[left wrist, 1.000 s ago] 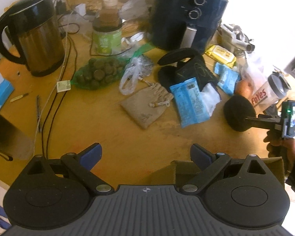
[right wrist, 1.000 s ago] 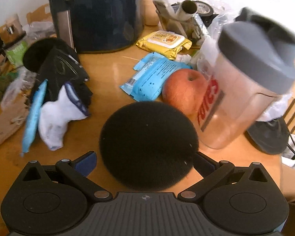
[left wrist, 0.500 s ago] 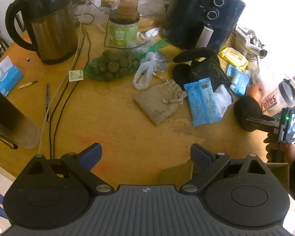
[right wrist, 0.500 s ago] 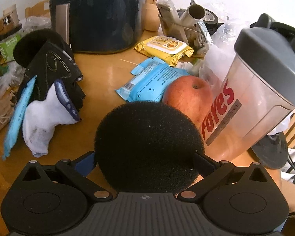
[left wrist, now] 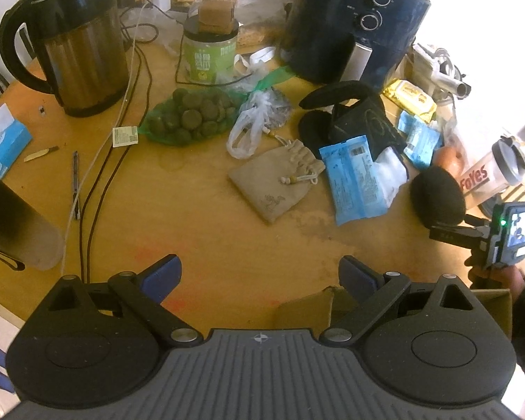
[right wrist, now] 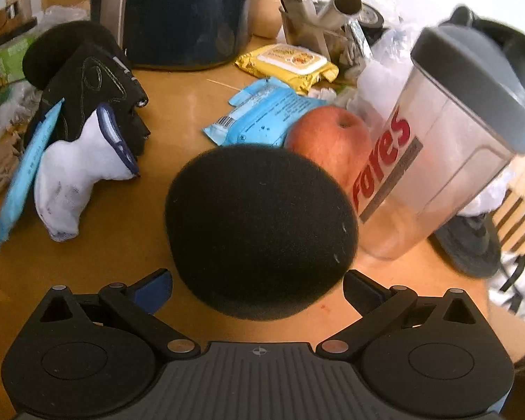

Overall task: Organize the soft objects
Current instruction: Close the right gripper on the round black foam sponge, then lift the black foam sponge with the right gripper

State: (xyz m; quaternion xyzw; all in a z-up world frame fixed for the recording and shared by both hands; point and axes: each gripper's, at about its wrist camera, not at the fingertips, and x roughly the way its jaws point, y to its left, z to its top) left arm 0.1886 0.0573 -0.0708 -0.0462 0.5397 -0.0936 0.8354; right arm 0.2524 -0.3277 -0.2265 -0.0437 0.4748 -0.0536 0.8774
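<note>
A round black sponge (right wrist: 262,231) rests on the wooden table (left wrist: 199,217) beside an apple (right wrist: 329,140). My right gripper (right wrist: 259,292) is open, with one fingertip on each side of the sponge and close to it. From the left wrist view the sponge (left wrist: 437,196) shows at the right gripper's tip. A white sock (right wrist: 73,182), a black glove (right wrist: 94,94) and a beige drawstring pouch (left wrist: 276,182) lie mid-table. My left gripper (left wrist: 259,274) hovers open over the front of the table with nothing between its fingers.
A clear shaker bottle (right wrist: 437,154) stands right of the apple. At the back are an air fryer (left wrist: 353,24), a kettle (left wrist: 77,45) and a green jar (left wrist: 210,52). Blue wipe packs (left wrist: 353,178), cables (left wrist: 98,182) and a cardboard box (left wrist: 318,308) at the near edge crowd the table.
The left gripper has pulled back and tilted, so more of the table shows. The right gripper has edged closer around the sponge, which looks slightly larger and covers more of the apple.
</note>
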